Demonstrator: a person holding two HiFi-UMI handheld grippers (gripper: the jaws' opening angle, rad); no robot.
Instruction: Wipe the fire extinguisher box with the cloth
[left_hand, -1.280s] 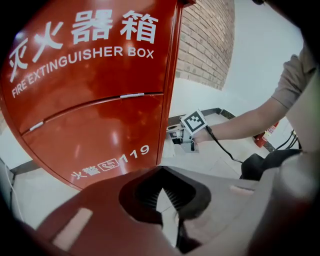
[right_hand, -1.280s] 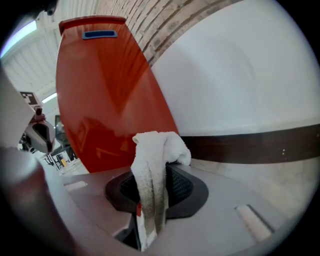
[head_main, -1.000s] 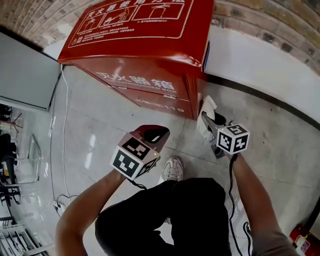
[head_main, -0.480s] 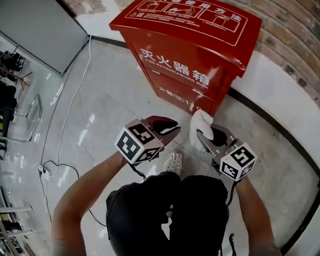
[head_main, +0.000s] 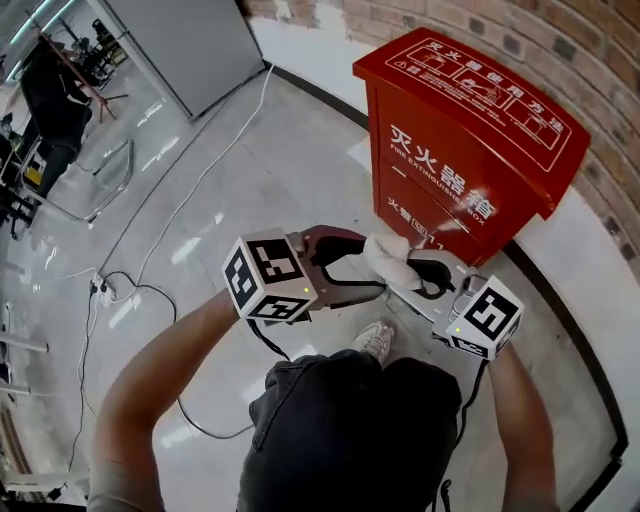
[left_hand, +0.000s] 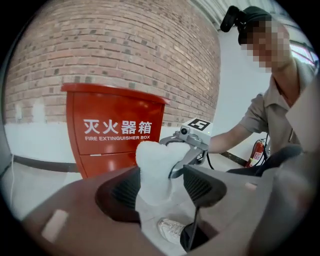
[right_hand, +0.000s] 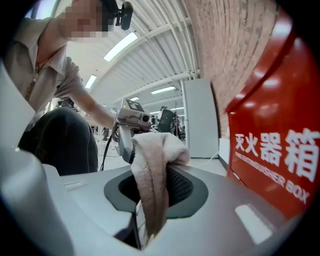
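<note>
Head view. The red fire extinguisher box (head_main: 470, 150) stands at upper right against a brick wall (head_main: 560, 50), lid closed, white lettering on its top and front. The left gripper (head_main: 358, 268) and the right gripper (head_main: 415, 272) meet nose to nose at centre frame, just below the box and clear of it. The white cloth (head_main: 388, 254) is bunched where the two tips meet. A shoe (head_main: 377, 341) shows on the pale floor (head_main: 200, 200) below them. A cable (head_main: 140, 290) runs across the floor at left.

Left gripper view. The left gripper (left_hand: 162, 187) has its jaws wide apart. The cloth (left_hand: 154, 170) stands upright in the gap, near the pad at frame left; I cannot tell whether it touches. The right gripper (left_hand: 192, 137) carries it from behind. The box (left_hand: 112, 130) fills centre left, well apart from the jaws. A small extinguisher (left_hand: 256, 152) stands on the floor at far right.

Right gripper view. The right gripper (right_hand: 155, 192) has its jaws narrowed onto the cloth (right_hand: 152, 170), which is pinched in the gap with its folded top drooping over toward the right of the frame. The left gripper (right_hand: 131, 120) sits just beyond it. The front of the box (right_hand: 280, 140) fills the right edge, not touching the cloth.
</note>
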